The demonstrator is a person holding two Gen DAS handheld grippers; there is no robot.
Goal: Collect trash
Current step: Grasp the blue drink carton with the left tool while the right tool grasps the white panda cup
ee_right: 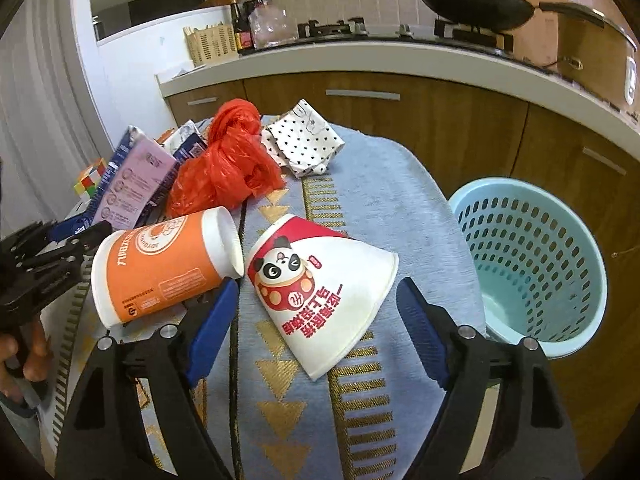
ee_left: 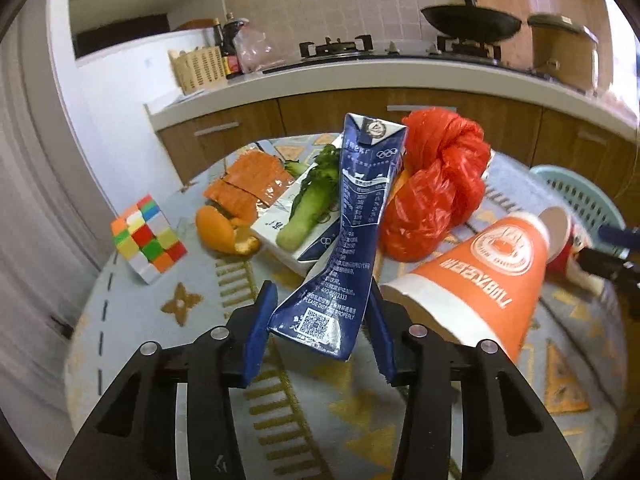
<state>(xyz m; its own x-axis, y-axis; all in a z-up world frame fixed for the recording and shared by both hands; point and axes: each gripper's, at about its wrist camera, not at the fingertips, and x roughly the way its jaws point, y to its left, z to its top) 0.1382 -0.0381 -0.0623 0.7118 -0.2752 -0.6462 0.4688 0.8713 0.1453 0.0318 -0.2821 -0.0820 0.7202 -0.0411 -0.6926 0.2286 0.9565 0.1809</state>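
Observation:
A crushed dark blue drink carton (ee_left: 344, 240) stands upright between the blue pads of my left gripper (ee_left: 320, 288), which press on its lower end from both sides. In the right wrist view a white paper cup with a panda print (ee_right: 320, 292) lies on its side on the patterned tablecloth (ee_right: 380, 200). My right gripper (ee_right: 316, 284) is open around it, its pads clear of the cup on both sides. An orange paper cup (ee_right: 160, 268) (ee_left: 480, 276) lies on its side just left of the panda cup. A knotted red plastic bag (ee_left: 436, 192) (ee_right: 228, 168) sits behind them.
A light blue perforated basket (ee_right: 532, 264) stands beside the table on the right. Orange peel (ee_left: 224, 232), an orange wrapper (ee_left: 252, 184), a green vegetable stalk (ee_left: 312, 208), a colour cube (ee_left: 148, 236) and dotted paper (ee_right: 304, 140) lie around. A hand (ee_right: 24, 356) shows at the left edge.

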